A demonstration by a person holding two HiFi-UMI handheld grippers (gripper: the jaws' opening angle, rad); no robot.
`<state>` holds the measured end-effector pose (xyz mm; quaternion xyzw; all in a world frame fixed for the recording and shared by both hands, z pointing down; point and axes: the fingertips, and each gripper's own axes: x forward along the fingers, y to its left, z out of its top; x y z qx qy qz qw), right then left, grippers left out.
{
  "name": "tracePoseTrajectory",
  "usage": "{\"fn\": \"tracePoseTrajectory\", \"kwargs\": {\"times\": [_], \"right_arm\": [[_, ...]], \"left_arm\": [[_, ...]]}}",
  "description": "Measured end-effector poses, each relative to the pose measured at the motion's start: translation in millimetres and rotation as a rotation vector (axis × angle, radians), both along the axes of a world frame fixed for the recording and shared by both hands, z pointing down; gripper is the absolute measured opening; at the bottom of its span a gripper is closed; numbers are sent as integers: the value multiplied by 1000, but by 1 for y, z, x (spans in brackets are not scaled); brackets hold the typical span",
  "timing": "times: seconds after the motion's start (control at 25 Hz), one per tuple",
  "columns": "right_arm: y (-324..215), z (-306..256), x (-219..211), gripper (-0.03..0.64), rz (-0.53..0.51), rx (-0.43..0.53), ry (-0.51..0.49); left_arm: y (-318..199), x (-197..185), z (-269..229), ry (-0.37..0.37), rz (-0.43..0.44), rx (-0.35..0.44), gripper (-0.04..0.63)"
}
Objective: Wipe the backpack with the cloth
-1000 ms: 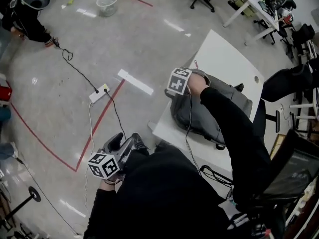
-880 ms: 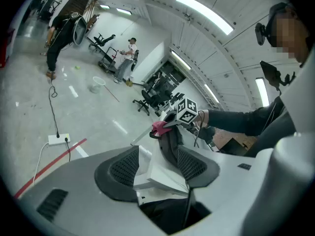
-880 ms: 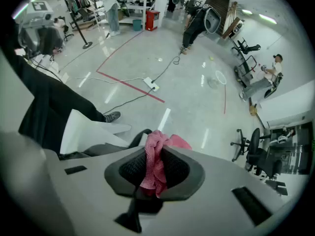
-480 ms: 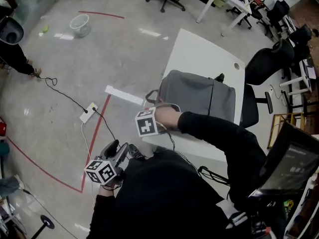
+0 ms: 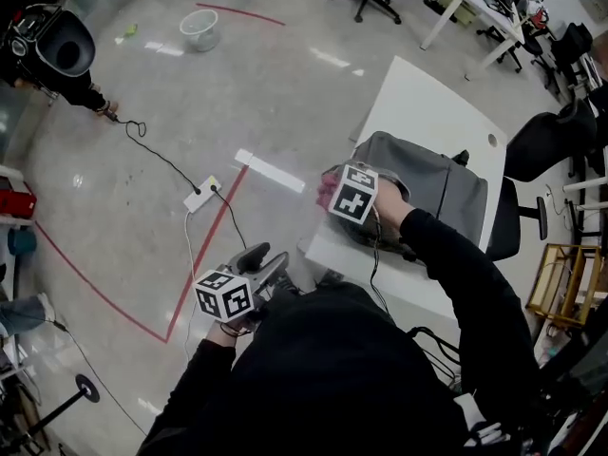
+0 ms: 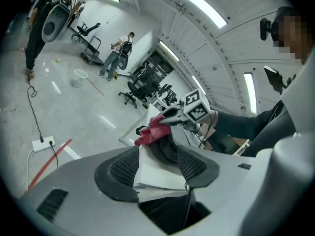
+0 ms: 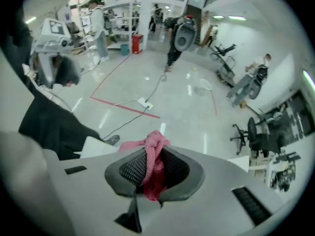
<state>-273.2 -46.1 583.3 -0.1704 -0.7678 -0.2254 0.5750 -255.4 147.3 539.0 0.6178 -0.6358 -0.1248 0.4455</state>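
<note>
A grey backpack lies on the white table. My right gripper hovers at the backpack's left end, above the table's near corner, shut on a pink cloth. In the right gripper view the cloth is bunched between the jaws and hangs out past them. My left gripper is held low off the table's left side, over the floor. Its jaws are open and nothing is between them. The left gripper view shows the cloth, the backpack and the table corner through that gap.
A power strip with cables and a red tape line lie on the floor left of the table. A black chair stands at the table's right. A white bin and a person are farther off.
My right gripper carried the cloth from the backpack's left end down to the table's front edge and back up to the left end. The left gripper stayed low at my left side.
</note>
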Motion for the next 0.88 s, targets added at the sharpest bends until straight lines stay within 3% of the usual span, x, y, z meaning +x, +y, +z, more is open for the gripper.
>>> {"fn": "tracePoseTrajectory", "kwargs": {"times": [0.08,0.24,0.44,0.68,0.88], "right_arm": [[-42,-7,-15,75,149,29,-85],[-94,-32,-11,75,443,-47,-241],[-129,-78,30,75,667,-109,-466],[-180,-174,138,75,885,-25,-728],[-227,-235,257,75,1046,78,-922]], "left_arm": [[2,-2,0,4,14,-6,258],[3,-7,2,10,52,-12,258],[4,-3,16,30,97,-35,258],[-33,-1,12,-12,254,-20,258],[-72,8,-10,-91,294,19,258]]}}
